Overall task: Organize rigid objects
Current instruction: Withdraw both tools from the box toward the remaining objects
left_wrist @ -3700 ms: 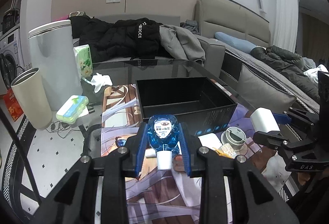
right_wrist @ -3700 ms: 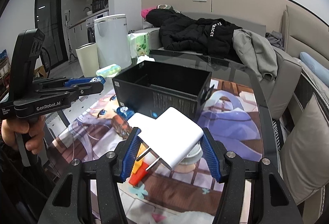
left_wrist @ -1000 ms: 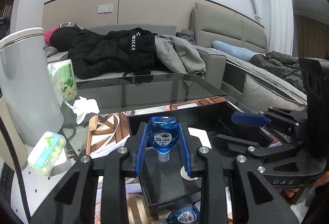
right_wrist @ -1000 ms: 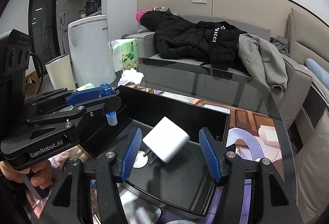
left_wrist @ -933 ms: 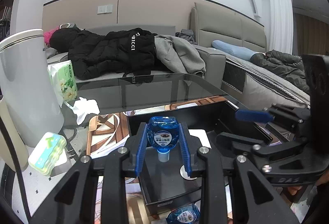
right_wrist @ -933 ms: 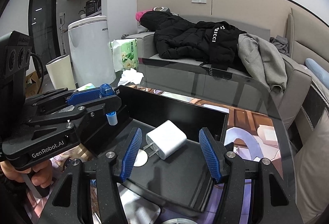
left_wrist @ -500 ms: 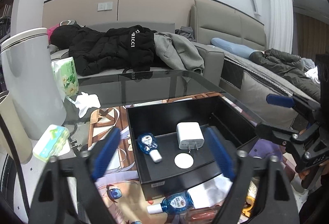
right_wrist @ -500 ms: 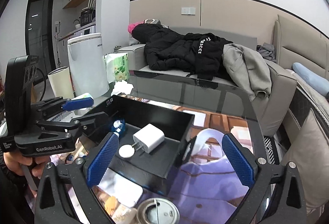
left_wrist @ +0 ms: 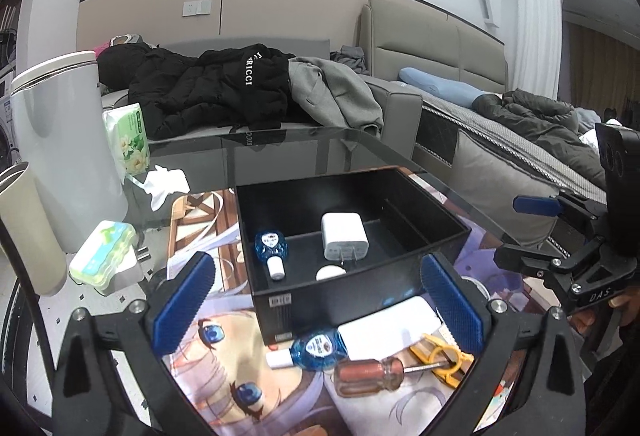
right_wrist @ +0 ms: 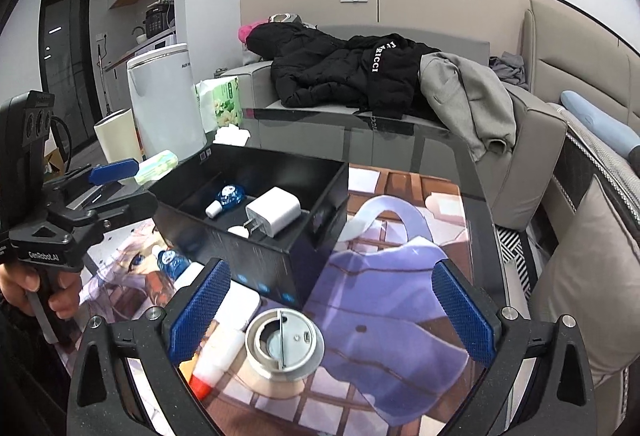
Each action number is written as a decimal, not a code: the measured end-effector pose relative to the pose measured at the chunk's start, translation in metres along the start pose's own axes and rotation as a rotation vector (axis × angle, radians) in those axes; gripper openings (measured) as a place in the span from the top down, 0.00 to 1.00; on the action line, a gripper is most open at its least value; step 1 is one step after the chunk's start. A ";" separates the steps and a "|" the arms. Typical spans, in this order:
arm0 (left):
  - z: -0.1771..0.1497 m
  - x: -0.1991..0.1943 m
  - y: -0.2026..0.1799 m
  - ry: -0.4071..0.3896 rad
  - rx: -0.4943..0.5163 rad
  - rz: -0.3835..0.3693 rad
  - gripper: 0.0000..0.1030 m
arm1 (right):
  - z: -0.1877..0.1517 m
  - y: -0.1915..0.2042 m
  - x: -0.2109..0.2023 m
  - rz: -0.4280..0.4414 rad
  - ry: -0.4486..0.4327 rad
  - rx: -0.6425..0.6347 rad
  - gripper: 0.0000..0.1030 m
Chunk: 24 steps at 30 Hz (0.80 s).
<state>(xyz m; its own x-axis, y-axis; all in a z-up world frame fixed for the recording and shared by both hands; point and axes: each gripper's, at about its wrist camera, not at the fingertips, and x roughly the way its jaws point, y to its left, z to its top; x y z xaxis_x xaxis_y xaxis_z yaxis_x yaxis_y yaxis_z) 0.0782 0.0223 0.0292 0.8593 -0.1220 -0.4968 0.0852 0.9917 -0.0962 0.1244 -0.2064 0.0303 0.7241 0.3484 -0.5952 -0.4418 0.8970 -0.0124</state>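
Both items have been dropped: blue bottle (left_wrist: 270,245) and white charger (left_wrist: 343,236) lie inside the black box (left_wrist: 360,288) mid-tabletop. Left tool (left_wrist: 316,300) and right tool (right_wrist: 330,312) are spread wide, empty. Next, the second blue bottle (left_wrist: 318,347) by the box's near wall probably needs grasping.

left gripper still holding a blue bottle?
No: the left gripper is open and empty; one blue bottle lies in the black box beside the white charger.

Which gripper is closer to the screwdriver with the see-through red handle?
The left gripper. The screwdriver lies on the mat just below its open fingers. The right gripper hangs over the round metal lid, off to the screwdriver's right side.
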 end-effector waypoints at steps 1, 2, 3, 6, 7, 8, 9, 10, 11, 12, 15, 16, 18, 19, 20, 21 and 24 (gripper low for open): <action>-0.002 -0.001 -0.002 0.008 0.009 0.004 0.00 | -0.005 0.000 -0.001 -0.007 0.013 -0.010 0.01; -0.005 -0.002 -0.003 0.017 0.016 0.011 0.00 | -0.005 0.000 -0.001 -0.007 0.013 -0.010 0.01; -0.007 -0.003 -0.005 0.025 0.022 0.014 0.00 | -0.007 0.001 -0.001 -0.006 0.022 -0.013 0.01; -0.015 -0.005 -0.008 0.062 0.023 0.016 0.00 | -0.013 0.002 0.001 -0.007 0.048 -0.025 0.01; -0.018 -0.004 -0.009 0.077 0.017 0.015 0.00 | -0.016 0.002 0.001 -0.010 0.055 -0.034 0.01; -0.021 -0.005 -0.011 0.090 0.012 0.007 0.00 | -0.018 0.003 0.001 -0.013 0.061 -0.041 0.01; -0.023 -0.005 -0.012 0.099 0.009 -0.002 0.00 | -0.019 0.003 0.002 -0.013 0.069 -0.046 0.01; -0.025 -0.006 -0.014 0.109 0.009 -0.003 0.00 | -0.021 0.004 0.002 -0.012 0.074 -0.049 0.01; -0.027 -0.007 -0.016 0.114 0.015 -0.003 0.00 | -0.023 0.004 0.003 -0.008 0.085 -0.050 0.01; -0.028 -0.006 -0.018 0.121 0.021 -0.003 0.00 | -0.025 0.005 0.004 -0.005 0.097 -0.052 0.01; -0.033 -0.003 -0.024 0.152 0.032 -0.006 0.00 | -0.030 0.006 0.006 -0.001 0.118 -0.060 0.01; -0.034 -0.002 -0.026 0.163 0.035 -0.007 0.00 | -0.031 0.007 0.007 -0.001 0.124 -0.062 0.01; -0.039 0.001 -0.031 0.187 0.050 -0.011 0.00 | -0.035 0.007 0.009 0.004 0.144 -0.066 0.01; -0.042 0.002 -0.033 0.198 0.058 -0.008 0.00 | -0.036 0.008 0.010 0.004 0.150 -0.067 0.01; -0.044 0.002 -0.035 0.205 0.065 -0.009 0.00 | -0.037 0.008 0.011 0.006 0.158 -0.069 0.01; -0.046 0.003 -0.037 0.213 0.070 -0.012 0.00 | -0.037 0.009 0.012 0.006 0.166 -0.071 0.01; -0.049 0.006 -0.044 0.236 0.084 -0.023 0.00 | -0.039 0.012 0.015 0.010 0.178 -0.083 0.01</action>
<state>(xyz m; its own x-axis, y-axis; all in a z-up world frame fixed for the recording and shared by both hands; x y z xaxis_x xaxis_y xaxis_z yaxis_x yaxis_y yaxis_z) 0.0550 -0.0236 -0.0118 0.7161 -0.1404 -0.6837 0.1532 0.9873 -0.0422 0.1092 -0.2012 -0.0105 0.6172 0.2971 -0.7285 -0.4960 0.8657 -0.0673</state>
